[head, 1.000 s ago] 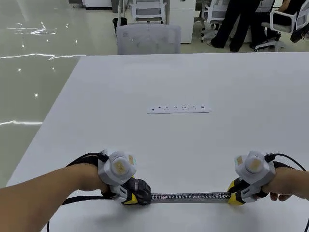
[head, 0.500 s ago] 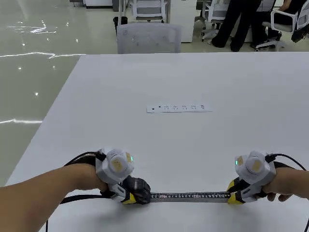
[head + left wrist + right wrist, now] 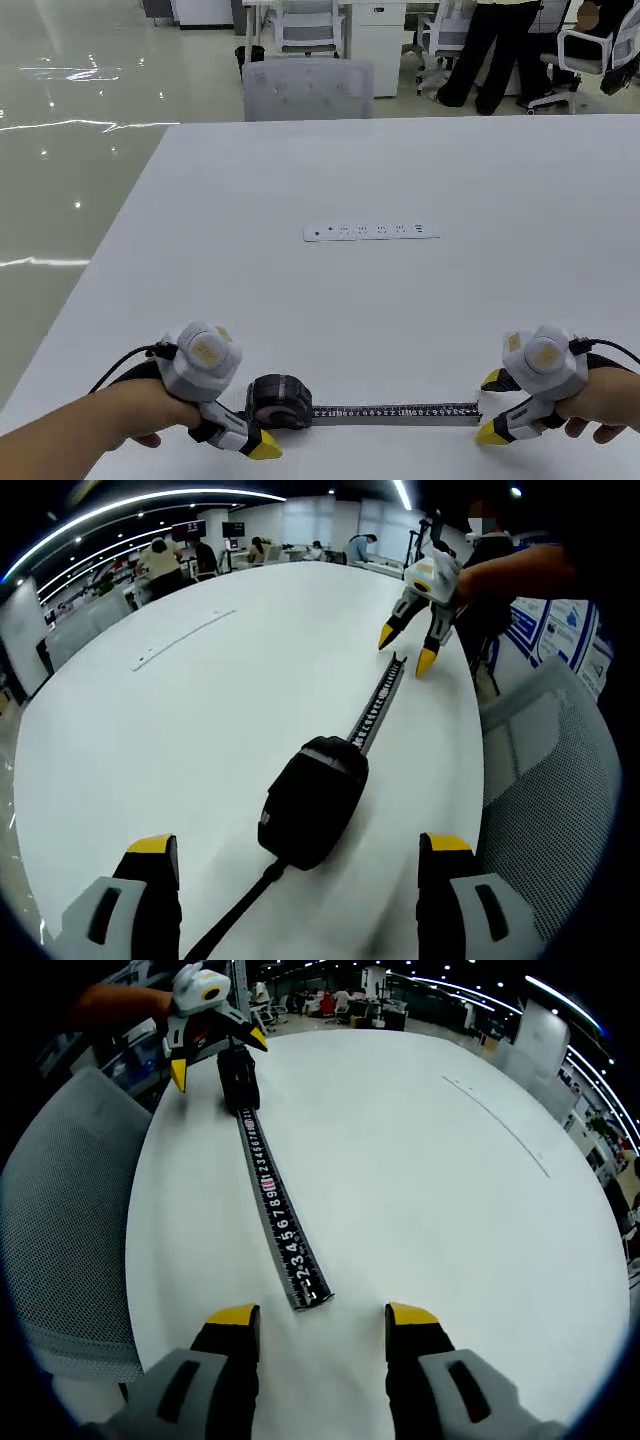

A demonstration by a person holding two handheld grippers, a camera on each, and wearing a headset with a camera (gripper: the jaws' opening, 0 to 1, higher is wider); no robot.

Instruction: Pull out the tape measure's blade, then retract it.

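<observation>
The black tape measure case (image 3: pixel 280 400) lies on the white table (image 3: pixel 400 300) near its front edge. Its blade (image 3: pixel 395 411) is pulled out flat to the right. My left gripper (image 3: pixel 255 430) is open just left of the case and does not touch it; in the left gripper view the case (image 3: pixel 312 800) rests between and just ahead of my left gripper (image 3: pixel 297 846). The right gripper (image 3: pixel 490 407) is open beside the blade's end. In the right gripper view, the blade's end (image 3: pixel 308 1296) lies just ahead of the right gripper (image 3: pixel 323 1313), free of the jaws.
A white power strip (image 3: pixel 370 230) lies mid-table. A grey chair (image 3: pixel 307 85) stands at the far edge, with people and office chairs behind at the right. A mesh chair (image 3: pixel 70 1210) sits close to the table's near edge. The table's left edge (image 3: pixel 100 270) drops to a shiny floor.
Both grippers have opened: the left has let go of the case and drawn back leftward, the right has released the blade's end. The blade stays extended on the table.
</observation>
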